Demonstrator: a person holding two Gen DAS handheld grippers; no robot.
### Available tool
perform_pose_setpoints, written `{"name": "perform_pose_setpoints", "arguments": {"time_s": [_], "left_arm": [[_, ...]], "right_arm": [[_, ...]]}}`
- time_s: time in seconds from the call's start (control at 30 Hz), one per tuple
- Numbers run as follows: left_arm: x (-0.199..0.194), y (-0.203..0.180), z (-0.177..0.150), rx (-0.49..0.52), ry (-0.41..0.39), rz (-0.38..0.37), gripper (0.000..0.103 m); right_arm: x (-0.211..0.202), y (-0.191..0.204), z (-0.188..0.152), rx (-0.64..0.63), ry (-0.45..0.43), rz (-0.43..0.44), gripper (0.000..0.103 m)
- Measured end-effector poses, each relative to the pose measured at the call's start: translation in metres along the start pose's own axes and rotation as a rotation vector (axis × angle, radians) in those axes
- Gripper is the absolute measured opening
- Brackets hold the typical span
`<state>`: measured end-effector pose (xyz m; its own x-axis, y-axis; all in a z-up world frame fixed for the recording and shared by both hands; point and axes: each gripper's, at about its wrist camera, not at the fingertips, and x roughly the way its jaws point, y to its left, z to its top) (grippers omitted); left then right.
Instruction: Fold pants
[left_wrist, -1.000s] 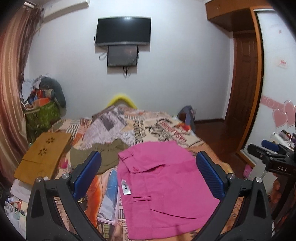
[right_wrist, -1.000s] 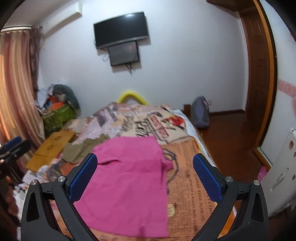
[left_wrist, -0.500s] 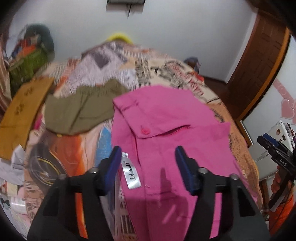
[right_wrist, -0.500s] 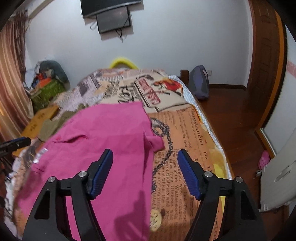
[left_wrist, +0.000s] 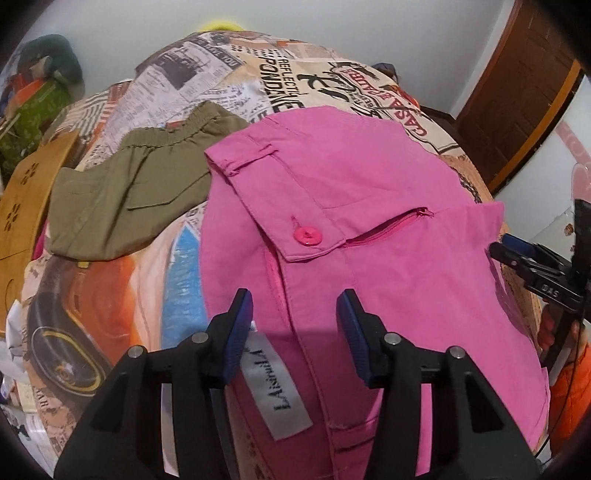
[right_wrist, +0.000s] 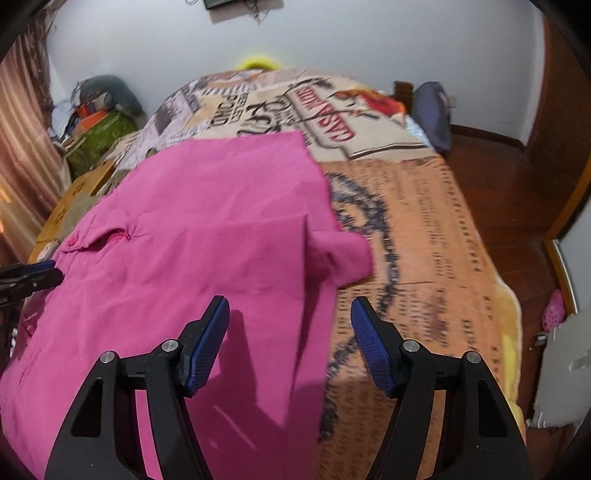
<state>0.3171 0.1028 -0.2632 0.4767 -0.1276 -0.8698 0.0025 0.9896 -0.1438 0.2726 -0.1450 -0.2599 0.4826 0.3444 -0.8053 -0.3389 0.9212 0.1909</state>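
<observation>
Pink pants (left_wrist: 369, 229) lie spread on the bed, waistband with a pink button (left_wrist: 307, 235) and white label (left_wrist: 277, 384) toward me. My left gripper (left_wrist: 294, 325) is open, low over the waistband edge near the label, with fabric between the jaws. My right gripper (right_wrist: 290, 332) is open, low over the right edge of the pants (right_wrist: 207, 236). A folded flap (right_wrist: 343, 254) sticks out at the right side. The right gripper also shows in the left wrist view (left_wrist: 532, 266).
The bed has a printed blanket (right_wrist: 406, 206). Olive shorts (left_wrist: 129, 192) and a tan garment (left_wrist: 26, 192) lie to the left of the pants. A pile of clothes (right_wrist: 99, 122) sits by the wall. Wooden floor (right_wrist: 509, 192) lies to the right.
Both grippers have dropped down toward the pants and narrowed their jaws. The left one now sits at the waistband label, the right one at the pants' right edge.
</observation>
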Motion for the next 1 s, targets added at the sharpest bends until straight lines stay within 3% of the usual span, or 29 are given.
{"name": "perform_pose_setpoints", "arguments": {"time_s": [0.1,0.2,0.27,0.3,0.43,0.6,0.87,1.0], "left_arm": [[0.001,-0.001,0.001,-0.013,-0.006,-0.040,0.047],[0.003,-0.004,0.002,-0.021,0.008,-0.093,0.027],[0.004,-0.007,0.003,-0.007,0.010,-0.084,0.021],[0.004,-0.007,0.003,0.000,0.013,-0.076,0.012],[0.001,-0.007,0.005,0.008,0.004,-0.046,0.003],[0.000,-0.007,0.004,0.041,-0.011,0.010,0.003],[0.006,0.000,0.009,-0.006,0.028,-0.001,0.004],[-0.005,-0.001,0.014,-0.009,0.019,0.007,0.015]], "right_arm": [[0.015,0.003,0.001,-0.017,0.053,0.028,0.040],[0.014,0.003,0.002,-0.026,0.048,0.031,0.026],[0.013,0.003,0.002,-0.037,0.051,0.025,0.022],[0.013,0.005,0.002,-0.051,0.055,0.016,0.020],[0.013,0.014,-0.001,-0.135,0.061,-0.035,0.012],[0.011,0.014,-0.002,-0.148,0.065,-0.074,0.008],[0.007,0.014,-0.007,-0.139,0.104,-0.136,0.007],[-0.012,0.008,0.000,-0.112,0.070,-0.122,0.009]]}}
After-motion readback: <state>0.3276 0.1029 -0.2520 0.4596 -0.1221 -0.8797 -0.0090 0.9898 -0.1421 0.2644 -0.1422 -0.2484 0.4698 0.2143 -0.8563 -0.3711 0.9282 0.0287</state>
